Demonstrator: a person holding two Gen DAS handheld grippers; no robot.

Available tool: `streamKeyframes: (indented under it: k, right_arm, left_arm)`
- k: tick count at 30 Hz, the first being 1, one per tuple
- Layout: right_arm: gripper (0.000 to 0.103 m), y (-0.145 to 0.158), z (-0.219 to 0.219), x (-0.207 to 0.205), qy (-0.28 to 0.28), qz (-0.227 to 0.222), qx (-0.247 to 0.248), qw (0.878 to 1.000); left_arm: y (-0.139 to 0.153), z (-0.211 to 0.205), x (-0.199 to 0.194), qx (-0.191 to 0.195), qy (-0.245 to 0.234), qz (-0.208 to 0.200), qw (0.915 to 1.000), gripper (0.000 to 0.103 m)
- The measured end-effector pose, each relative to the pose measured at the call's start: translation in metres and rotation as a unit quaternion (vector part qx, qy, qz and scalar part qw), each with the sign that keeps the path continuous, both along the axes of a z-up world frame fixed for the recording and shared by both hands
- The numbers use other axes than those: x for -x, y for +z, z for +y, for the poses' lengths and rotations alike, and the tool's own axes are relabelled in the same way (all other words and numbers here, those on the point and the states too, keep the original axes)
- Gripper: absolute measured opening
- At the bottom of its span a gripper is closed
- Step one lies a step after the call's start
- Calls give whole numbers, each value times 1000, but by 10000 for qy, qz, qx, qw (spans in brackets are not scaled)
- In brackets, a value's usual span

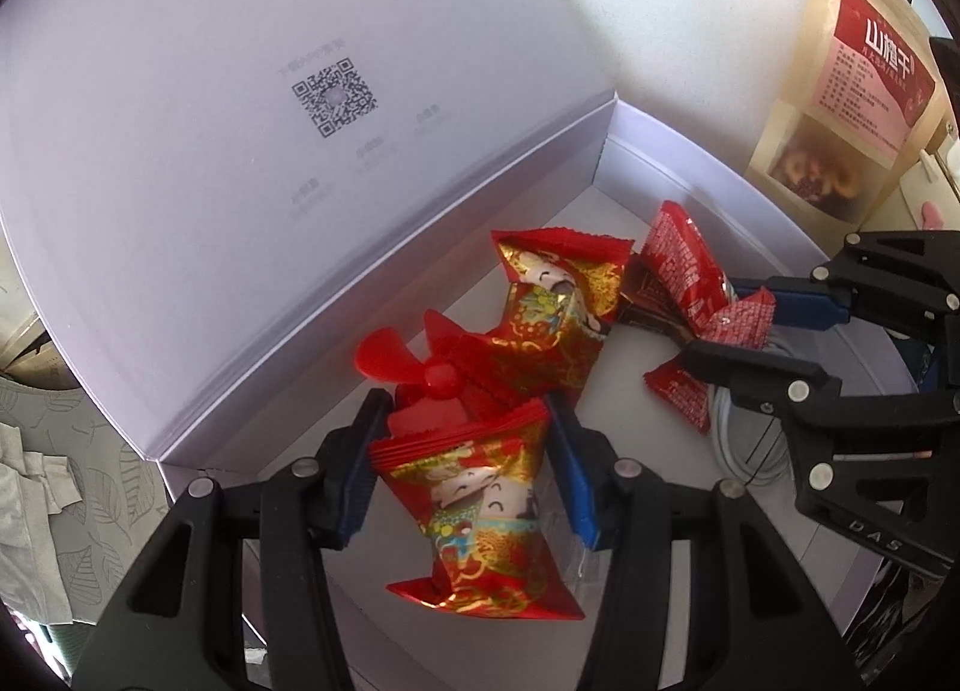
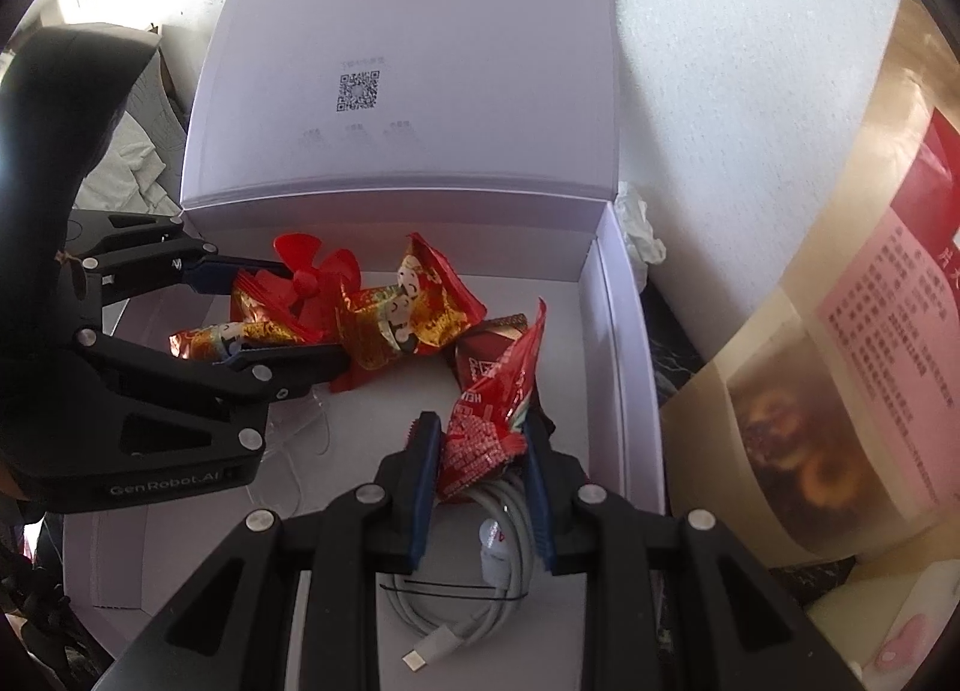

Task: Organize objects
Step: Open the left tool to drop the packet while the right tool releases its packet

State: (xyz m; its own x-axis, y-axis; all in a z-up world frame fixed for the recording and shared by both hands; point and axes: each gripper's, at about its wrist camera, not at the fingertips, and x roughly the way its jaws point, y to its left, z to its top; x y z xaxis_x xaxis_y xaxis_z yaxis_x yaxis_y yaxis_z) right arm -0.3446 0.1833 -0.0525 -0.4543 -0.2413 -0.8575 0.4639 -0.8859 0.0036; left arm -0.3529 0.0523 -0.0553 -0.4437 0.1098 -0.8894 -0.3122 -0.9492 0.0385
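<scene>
An open white box (image 2: 600, 301) holds snack packets. My left gripper (image 1: 465, 421) is shut on a red-and-gold packet (image 1: 480, 511), just above a red fan (image 1: 414, 367) lying in the box. A second red-and-gold packet (image 1: 552, 319) rests beyond it. My right gripper (image 2: 480, 433) is shut on a red packet with white print (image 2: 486, 427), held upright over a coiled white cable (image 2: 474, 571). A dark brown packet (image 2: 486, 355) lies behind it. In the right wrist view the left gripper (image 2: 300, 313) reaches in from the left, with the fan (image 2: 312, 277) between its fingers.
The box lid (image 1: 240, 151) stands open at the back, with a QR code on it. A kraft pouch with a red label (image 2: 840, 361) stands just outside the box's right wall. Crumpled white paper (image 2: 639, 229) lies by the back right corner.
</scene>
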Motion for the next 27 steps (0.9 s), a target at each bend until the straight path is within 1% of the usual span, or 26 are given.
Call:
streamKeyframes:
  k: [6, 12, 15, 17, 19, 20, 21, 23, 25, 27]
  right_arm:
    - [26, 2, 0, -2, -36, -68, -67, 9999]
    - [26, 8, 0, -8, -142, 4, -184, 9997]
    - [27, 13, 0, -13, -134, 38, -195, 9997]
    - [27, 15, -1, -17, -138, 61, -210, 9997]
    - [33, 18, 3, -24, -144, 55, -218, 9996]
    - [33, 18, 7, -23, -150, 51, -207, 9997]
    - [34, 14, 14, -4, -146, 47, -184, 9997]
    - [35, 17, 16, -13, -156, 61, -134, 9998]
    - [40, 21, 19, -15, -189, 97, -110, 9997]
    - [41, 25, 21, -17, -197, 134, -118, 9996]
  left_arm:
    - [0, -2, 0, 28, 91, -23, 10000, 50]
    - [4, -7, -4, -95, 218, -131, 9996, 50]
    - [12, -9, -8, -104, 319, 5, 9994, 50]
    - [20, -9, -14, 23, 352, 229, 9991, 50]
    - [25, -8, -18, 105, 361, 326, 9988, 51]
    - [27, -9, -20, 77, 362, 327, 9988, 51]
    - [30, -10, -22, 10, 361, 320, 9988, 51]
    - [34, -10, -26, -54, 368, 330, 9988, 51]
    - [37, -11, -30, -65, 373, 349, 9987, 51]
    - [40, -11, -34, -56, 369, 349, 9987, 51]
